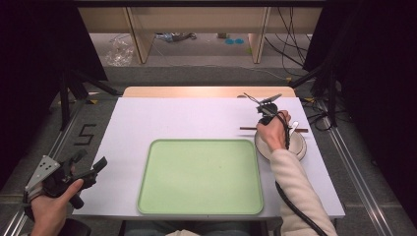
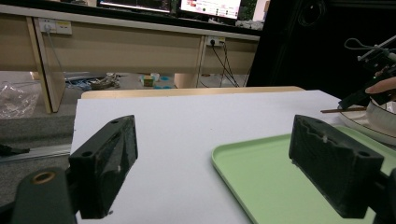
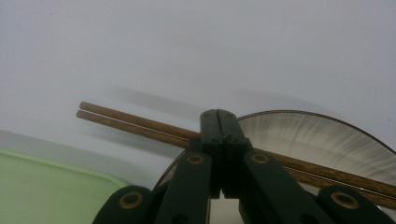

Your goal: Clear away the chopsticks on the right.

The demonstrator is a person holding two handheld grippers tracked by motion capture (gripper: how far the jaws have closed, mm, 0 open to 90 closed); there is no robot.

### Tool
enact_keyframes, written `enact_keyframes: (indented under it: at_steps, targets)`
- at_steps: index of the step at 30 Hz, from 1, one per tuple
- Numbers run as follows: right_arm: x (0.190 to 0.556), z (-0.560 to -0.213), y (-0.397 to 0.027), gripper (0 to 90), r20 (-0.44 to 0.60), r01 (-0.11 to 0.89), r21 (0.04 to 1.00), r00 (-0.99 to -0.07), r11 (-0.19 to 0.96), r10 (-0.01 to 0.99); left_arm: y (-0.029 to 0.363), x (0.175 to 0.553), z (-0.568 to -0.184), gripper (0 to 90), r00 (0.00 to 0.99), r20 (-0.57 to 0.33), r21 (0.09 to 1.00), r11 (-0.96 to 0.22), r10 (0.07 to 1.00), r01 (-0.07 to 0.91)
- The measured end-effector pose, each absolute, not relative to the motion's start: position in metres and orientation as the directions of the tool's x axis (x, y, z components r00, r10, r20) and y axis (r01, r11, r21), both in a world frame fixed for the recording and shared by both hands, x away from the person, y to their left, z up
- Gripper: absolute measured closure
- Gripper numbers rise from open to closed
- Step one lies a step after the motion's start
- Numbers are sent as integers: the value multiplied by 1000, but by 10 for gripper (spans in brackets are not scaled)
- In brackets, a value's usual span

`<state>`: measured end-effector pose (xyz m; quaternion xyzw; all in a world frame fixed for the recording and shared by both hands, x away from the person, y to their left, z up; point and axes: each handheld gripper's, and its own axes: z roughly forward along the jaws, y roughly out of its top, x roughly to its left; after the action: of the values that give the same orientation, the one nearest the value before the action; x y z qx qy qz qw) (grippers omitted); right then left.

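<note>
Green tray (image 1: pixel 200 176) sat nearest the person's edge of the white table (image 1: pixel 162 120), long side running left to right, nothing on it. Largest thing after the table itself. In the left gripper view the tray (image 2: pixel 261 172) corner showed between the wide-apart jaws.

Left gripper (image 1: pixel 81 169) hovered off the table's near-left corner, held in the left hand (image 1: pixel 49 206), jaws spread wide with nothing between them; same in its own view (image 2: pixel 212 163).

Plate (image 1: pixel 299 147), white with a dark rim, rested just right of the tray's far-right corner, partly under the right hand (image 1: pixel 273 132). A white bowl (image 2: pixel 383 112) stood on it in the left gripper view.

Right gripper (image 1: pixel 265 118) pointed down at the plate's far edge, jaws brought fully together in its own view (image 3: pixel 218 114). Tips sat right over the chopsticks (image 3: pixel 135 122); whether they pinched or only touched them couldn't be told.

Chopsticks (image 1: pixel 248 129), a dark brown pair lying side by side, rested across the plate's far rim. Long axis ran left to right across the table, roughly parallel to the tray's long edge. One end stuck out left past the plate over bare table, the other out past the right rim.
</note>
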<state>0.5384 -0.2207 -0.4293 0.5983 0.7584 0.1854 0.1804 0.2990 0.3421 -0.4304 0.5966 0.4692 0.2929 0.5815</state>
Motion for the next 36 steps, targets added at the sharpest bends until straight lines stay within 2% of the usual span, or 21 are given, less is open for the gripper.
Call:
enact_keyframes:
  at_steps: [4,15,17,18,19,20,22,24,27,33,36]
  targets:
    - [541,-432,-224,900,-78,827,498,-258,262,963,342,298,-430,152,380,-202,967,122,903,224]
    - [541,-430,-221,896,-74,842,488,-223,230,972,342,298,-430,153,380,-205,967,125,902,224]
    - [540,-423,-219,868,-120,811,504,-276,298,954,342,299,-431,153,388,-197,969,118,900,218]
    - [540,-418,-216,821,-143,782,524,-309,337,940,343,299,-430,153,389,-195,969,115,900,218]
    - [542,-415,-213,786,-175,756,520,-360,397,916,342,299,-430,153,383,-202,967,123,902,221]
    - [544,-412,-210,713,-247,705,486,-455,516,855,342,298,-430,153,372,-212,965,133,904,227]
    - [550,-409,-204,589,-390,521,383,-658,763,644,342,299,-430,153,382,-202,967,123,902,222]
    - [553,-410,-198,590,-445,373,235,-780,898,440,343,299,-431,153,389,-197,969,117,900,219]
    - [559,-413,-193,619,-452,287,128,-835,949,314,343,299,-431,154,388,-198,969,119,900,218]
    - [566,-418,-183,654,-420,230,44,-879,972,227,343,299,-431,154,387,-198,968,118,900,222]
    - [567,-421,-180,674,-424,224,25,-880,974,213,343,299,-431,154,383,-201,968,122,902,221]
